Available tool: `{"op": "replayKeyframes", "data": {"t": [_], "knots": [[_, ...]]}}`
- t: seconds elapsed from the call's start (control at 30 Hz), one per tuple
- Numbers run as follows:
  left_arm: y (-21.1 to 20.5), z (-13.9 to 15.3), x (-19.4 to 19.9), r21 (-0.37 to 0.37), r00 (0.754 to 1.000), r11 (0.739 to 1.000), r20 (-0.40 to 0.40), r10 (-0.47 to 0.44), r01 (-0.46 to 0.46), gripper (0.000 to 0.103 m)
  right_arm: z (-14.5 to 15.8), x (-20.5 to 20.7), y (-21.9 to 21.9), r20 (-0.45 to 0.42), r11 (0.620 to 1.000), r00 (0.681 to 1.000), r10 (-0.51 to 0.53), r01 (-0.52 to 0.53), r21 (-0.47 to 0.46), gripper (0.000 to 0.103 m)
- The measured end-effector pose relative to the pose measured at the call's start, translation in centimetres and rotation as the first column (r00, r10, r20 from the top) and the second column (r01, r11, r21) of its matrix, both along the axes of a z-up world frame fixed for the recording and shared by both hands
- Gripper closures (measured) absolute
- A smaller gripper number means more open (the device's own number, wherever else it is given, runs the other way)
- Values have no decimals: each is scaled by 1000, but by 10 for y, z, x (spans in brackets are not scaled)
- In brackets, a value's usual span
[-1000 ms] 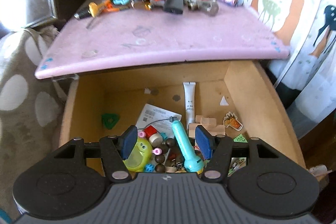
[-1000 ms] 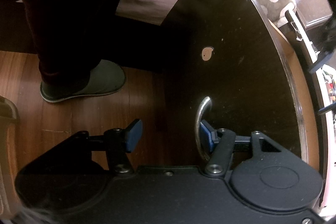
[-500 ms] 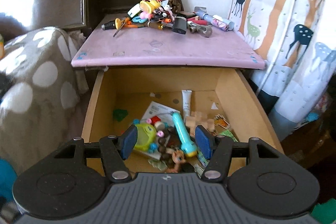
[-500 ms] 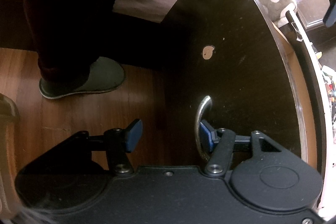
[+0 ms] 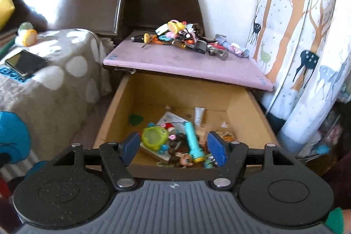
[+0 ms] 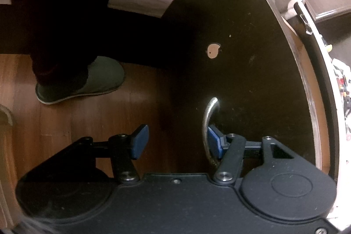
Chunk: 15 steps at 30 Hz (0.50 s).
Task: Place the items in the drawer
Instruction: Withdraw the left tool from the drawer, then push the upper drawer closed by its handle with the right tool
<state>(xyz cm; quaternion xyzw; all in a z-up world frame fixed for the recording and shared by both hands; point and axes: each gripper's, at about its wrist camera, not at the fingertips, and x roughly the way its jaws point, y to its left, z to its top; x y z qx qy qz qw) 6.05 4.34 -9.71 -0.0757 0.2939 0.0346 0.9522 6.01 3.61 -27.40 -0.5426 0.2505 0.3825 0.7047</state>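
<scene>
The wooden drawer (image 5: pixel 243 115) stands open under the pink-topped nightstand (image 5: pixel 175 63). It holds several small items, among them a teal flashlight (image 5: pixel 193 142), a yellow-green toy (image 5: pixel 154 137) and a white tube (image 5: pixel 199 115). A pile of small toys and tools (image 5: pixel 186 41) lies at the back of the pink top. My left gripper (image 5: pixel 174 149) is open and empty, above the drawer's front edge. My right gripper (image 6: pixel 175 142) is open, with its right finger (image 6: pixel 214 144) hooked behind the drawer's metal handle (image 6: pixel 208 124) on the dark drawer front (image 6: pixel 252 71).
A bed with a spotted grey blanket (image 5: pixel 54 80) is left of the nightstand, with a phone (image 5: pixel 25 63) on it. A deer-print curtain (image 5: pixel 307 47) hangs on the right. A slippered foot (image 6: pixel 81 80) stands on the wood floor (image 6: pixel 65 124) beside the drawer front.
My left gripper has pulled up and back from the drawer, so the bed, headboard and curtain show now. The right gripper has stayed hooked on the handle.
</scene>
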Motion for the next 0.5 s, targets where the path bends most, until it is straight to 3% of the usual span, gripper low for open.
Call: {"op": "replayKeyframes", "data": {"t": [0.2,0.4,0.5], "knots": [[6,-2,-6,-30,999,999,-14,-39,38,36,-14,-11,11,96,998,995,-40,45,-49,48],[8,-1,-11,-38,997,996,4,-77,77,36,-14,-12,13,180,995,982,-51,66,-77,75],[9,-1,-11,-45,997,996,15,-82,83,36,-11,-11,13,228,994,972,-57,76,-75,97]]}}
